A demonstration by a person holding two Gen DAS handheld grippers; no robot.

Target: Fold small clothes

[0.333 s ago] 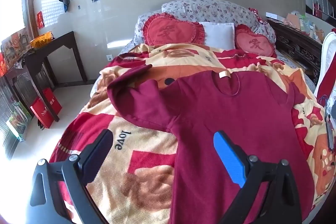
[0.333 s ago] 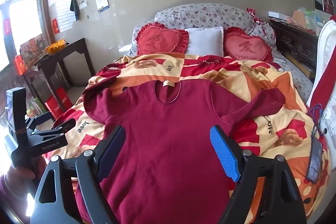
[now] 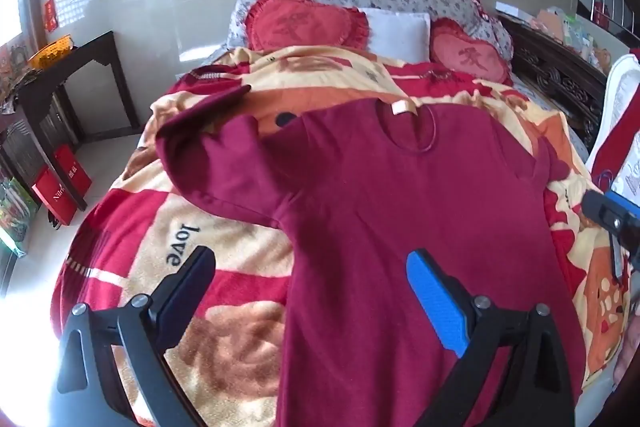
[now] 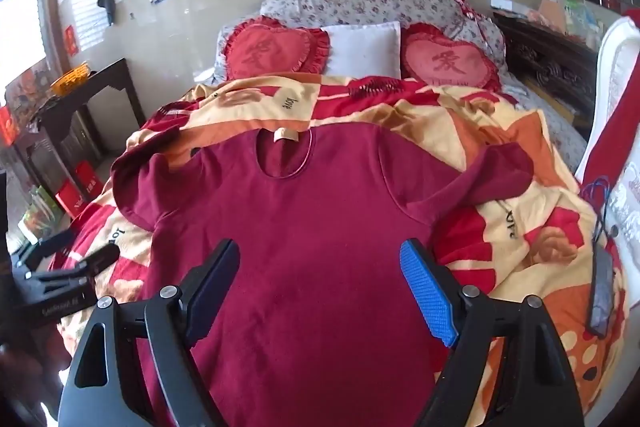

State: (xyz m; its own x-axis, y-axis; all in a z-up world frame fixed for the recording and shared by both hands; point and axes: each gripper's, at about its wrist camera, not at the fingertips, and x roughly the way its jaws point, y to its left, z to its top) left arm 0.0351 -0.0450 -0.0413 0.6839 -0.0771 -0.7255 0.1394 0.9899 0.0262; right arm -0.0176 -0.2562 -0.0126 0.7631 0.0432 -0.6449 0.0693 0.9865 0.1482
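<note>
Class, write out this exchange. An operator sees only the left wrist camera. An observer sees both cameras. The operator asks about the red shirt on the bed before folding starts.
Operator: I only see a corner of the right gripper. How are its jaws?
Observer: The right gripper is open over the lower part of the shirt, with nothing between its pads.
Operator: The sleeve on that side is squeezed at my edge. How does it lie?
Observer: That sleeve lies out sideways on the blanket, not folded over the shirt's body.
Operator: Is anything else lying near it?
Observer: A dark flat device with a cord lies on the blanket by the bed's right edge, apart from the shirt.
</note>
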